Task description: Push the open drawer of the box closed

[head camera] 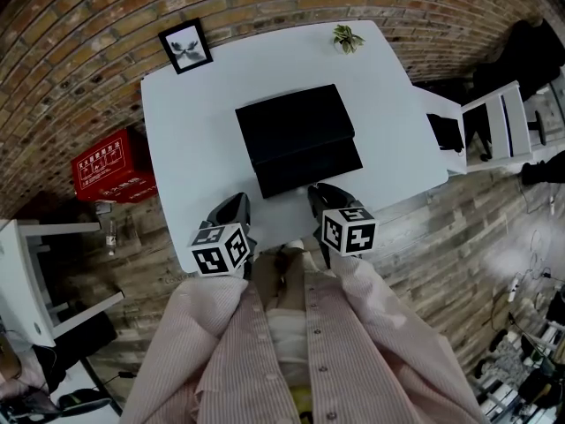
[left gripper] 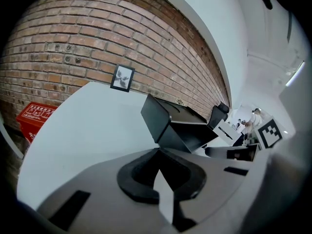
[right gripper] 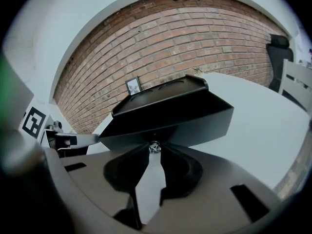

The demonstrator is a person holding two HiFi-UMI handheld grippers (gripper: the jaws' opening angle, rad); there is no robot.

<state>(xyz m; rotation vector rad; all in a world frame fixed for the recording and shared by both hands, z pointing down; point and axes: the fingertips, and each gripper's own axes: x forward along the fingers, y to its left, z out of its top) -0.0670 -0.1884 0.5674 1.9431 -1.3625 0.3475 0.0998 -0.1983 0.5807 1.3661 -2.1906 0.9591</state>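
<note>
A black box (head camera: 294,122) lies in the middle of the white table (head camera: 190,148), with its drawer (head camera: 311,168) pulled out toward me. In the right gripper view the drawer front (right gripper: 170,123) fills the middle, and its small silver knob (right gripper: 155,146) sits between the fingertips. My right gripper (right gripper: 155,148) is closed on that knob and reaches the drawer's near edge in the head view (head camera: 320,191). My left gripper (head camera: 235,205) hovers left of the drawer, apart from it. Its tips meet with nothing between them (left gripper: 158,151). From there the box (left gripper: 168,118) shows ahead to the right.
A framed picture (head camera: 185,46) stands at the table's far left corner and a small plant (head camera: 347,37) at the far right. A red crate (head camera: 110,166) sits on the floor to the left, and a white chair (head camera: 503,122) to the right. A brick wall runs behind.
</note>
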